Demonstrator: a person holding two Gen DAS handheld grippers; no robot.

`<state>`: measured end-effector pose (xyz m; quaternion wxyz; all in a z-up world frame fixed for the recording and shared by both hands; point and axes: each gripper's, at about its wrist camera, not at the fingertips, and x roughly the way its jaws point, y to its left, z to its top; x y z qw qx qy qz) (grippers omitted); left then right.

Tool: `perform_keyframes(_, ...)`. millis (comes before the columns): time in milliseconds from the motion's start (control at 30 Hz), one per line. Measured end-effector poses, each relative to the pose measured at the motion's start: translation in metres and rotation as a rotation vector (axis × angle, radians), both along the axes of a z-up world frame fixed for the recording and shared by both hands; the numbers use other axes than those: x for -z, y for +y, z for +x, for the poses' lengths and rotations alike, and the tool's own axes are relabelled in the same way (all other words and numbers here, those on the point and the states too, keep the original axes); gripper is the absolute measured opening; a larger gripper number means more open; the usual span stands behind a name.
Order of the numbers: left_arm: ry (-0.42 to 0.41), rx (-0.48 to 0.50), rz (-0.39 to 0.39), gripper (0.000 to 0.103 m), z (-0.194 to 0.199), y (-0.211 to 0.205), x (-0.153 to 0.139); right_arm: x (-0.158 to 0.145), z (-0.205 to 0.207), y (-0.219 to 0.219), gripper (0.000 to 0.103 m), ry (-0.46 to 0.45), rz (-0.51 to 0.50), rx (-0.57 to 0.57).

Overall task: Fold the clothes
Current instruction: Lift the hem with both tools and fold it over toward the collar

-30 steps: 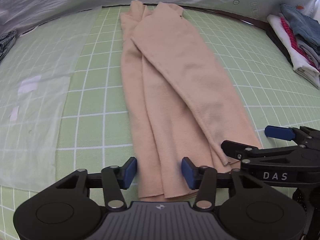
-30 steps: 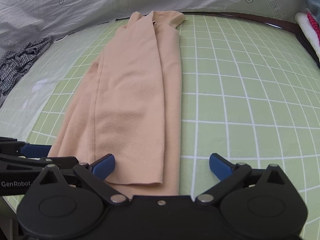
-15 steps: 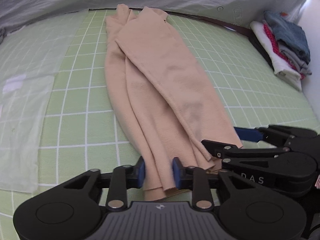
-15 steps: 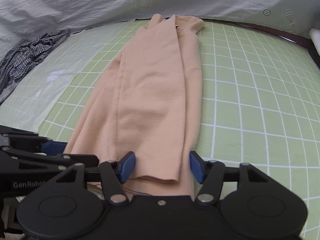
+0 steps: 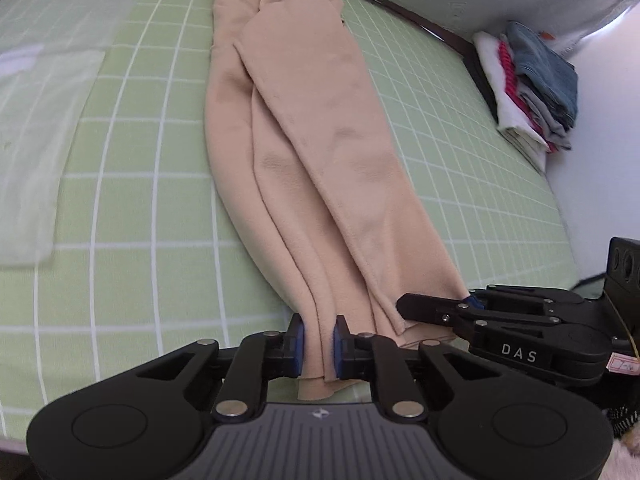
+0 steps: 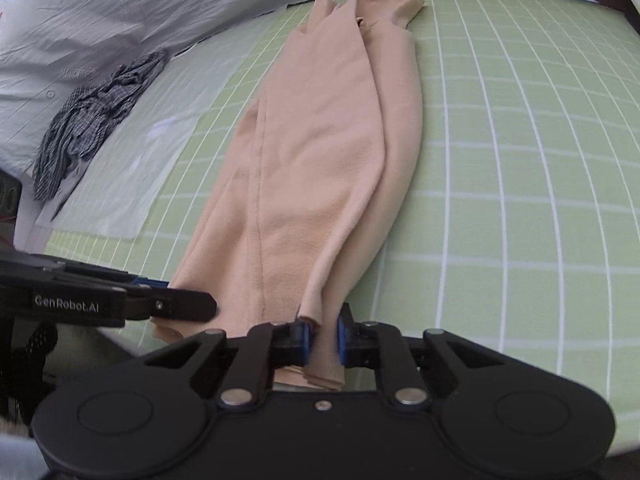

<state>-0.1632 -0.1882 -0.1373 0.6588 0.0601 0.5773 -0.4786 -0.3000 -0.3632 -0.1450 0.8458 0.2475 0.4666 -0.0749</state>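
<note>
A long beige garment [image 5: 316, 136] lies folded lengthwise on the green grid mat [image 5: 132, 208], running away from me; it also shows in the right wrist view [image 6: 324, 160]. My left gripper [image 5: 318, 342] is shut on the near left part of its hem. My right gripper [image 6: 322, 340] is shut on the near right part of the hem, and shows from the side in the left wrist view [image 5: 472, 304]. The left gripper shows at the left of the right wrist view [image 6: 160, 286]. The pinched cloth bunches between the blue pads.
A stack of folded clothes [image 5: 532, 84] sits at the far right edge of the mat. A crumpled checked shirt [image 6: 96, 120] lies at the far left on a translucent sheet [image 6: 132, 172]. A grey printed sheet [image 6: 120, 20] rises behind.
Both grippers went from open around the hem to shut on it. The near hem has gathered into bunches and both views have tilted.
</note>
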Motion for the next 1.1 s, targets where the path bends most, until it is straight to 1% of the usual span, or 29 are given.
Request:
perform_keyframes(100,-0.001,-0.001,-0.042,0.015,0.003,0.003,-0.01,-0.014,-0.01,-0.002,0.013,-0.06,0.016,0.005)
perform_keyframes(267,-0.037,-0.006,-0.149,0.015,0.013,-0.004,-0.045,-0.047,-0.009,-0.01,0.013,-0.142,0.007,-0.002)
perform_keyframes(367,-0.044,-0.038,-0.209,0.015,0.022,-0.005,-0.065,-0.067,-0.006,-0.017,0.013,-0.201,-0.005,0.007)
perform_keyframes(567,-0.036,-0.113,-0.335,0.015,0.049,-0.01,-0.103,-0.103,0.016,-0.034,0.013,-0.321,-0.052,0.012)
perform_keyframes(700,-0.092,-0.118,-0.398,0.015,0.065,-0.023,-0.13,-0.122,0.037,-0.055,0.013,-0.4,-0.077,0.011)
perform_keyframes(767,-0.104,-0.128,-0.427,0.015,0.076,-0.029,-0.141,-0.13,0.051,-0.066,0.013,-0.435,-0.094,0.01)
perform_keyframes(933,-0.142,-0.14,-0.468,0.015,0.106,-0.057,-0.157,-0.145,0.087,-0.092,0.013,-0.486,-0.152,0.001)
perform_keyframes(1033,-0.158,-0.14,-0.469,0.015,0.131,-0.077,-0.156,-0.149,0.112,-0.109,0.013,-0.5,-0.179,-0.002)
perform_keyframes(1100,-0.163,-0.144,-0.461,0.015,0.148,-0.092,-0.152,-0.145,0.129,-0.122,0.013,-0.494,-0.179,0.002)
